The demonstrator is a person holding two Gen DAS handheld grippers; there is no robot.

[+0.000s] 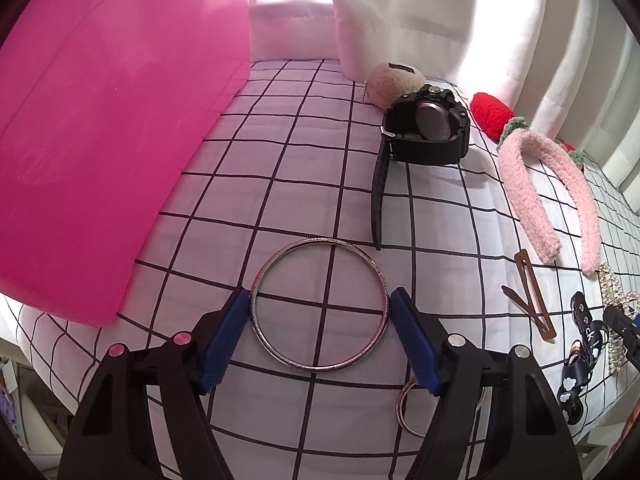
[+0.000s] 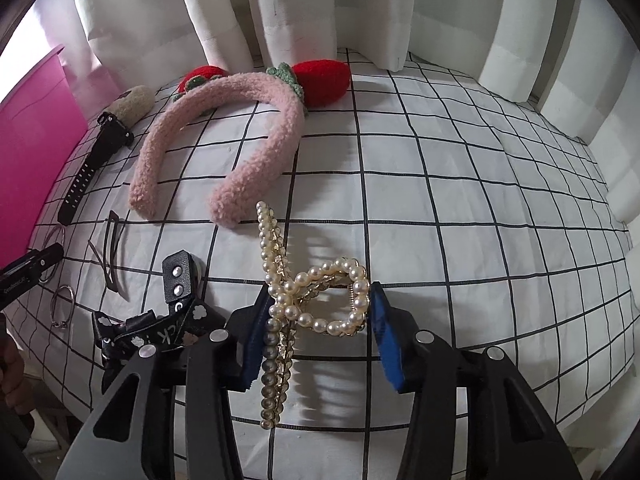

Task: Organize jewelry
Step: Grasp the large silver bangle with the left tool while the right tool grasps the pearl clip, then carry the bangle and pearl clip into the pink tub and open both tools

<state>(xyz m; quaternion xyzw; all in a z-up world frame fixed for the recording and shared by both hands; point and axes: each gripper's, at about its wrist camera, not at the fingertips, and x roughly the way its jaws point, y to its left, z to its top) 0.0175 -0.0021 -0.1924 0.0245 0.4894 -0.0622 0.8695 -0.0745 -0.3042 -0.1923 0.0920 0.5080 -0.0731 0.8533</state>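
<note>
A silver bangle (image 1: pixel 320 242) lies flat on the checked white cloth (image 1: pixel 304 152). My left gripper (image 1: pixel 320 296) straddles it, and each blue pad touches one side of the ring. A pearl hair claw (image 2: pixel 298 280) lies on the same cloth (image 2: pixel 460 200), its looped part between the pads of my right gripper (image 2: pixel 320 292), which press on it from both sides. A pink box (image 1: pixel 100 140) stands to the left of the bangle.
A black watch (image 1: pixel 432 128), a beige plush (image 1: pixel 394 82) and a pink fuzzy headband (image 1: pixel 528 184) with red strawberries lie behind. A brown hair clip (image 1: pixel 532 296), a small metal ring (image 1: pixel 404 408) and a black printed strap (image 2: pixel 176 320) lie between the grippers. White curtains hang at the back.
</note>
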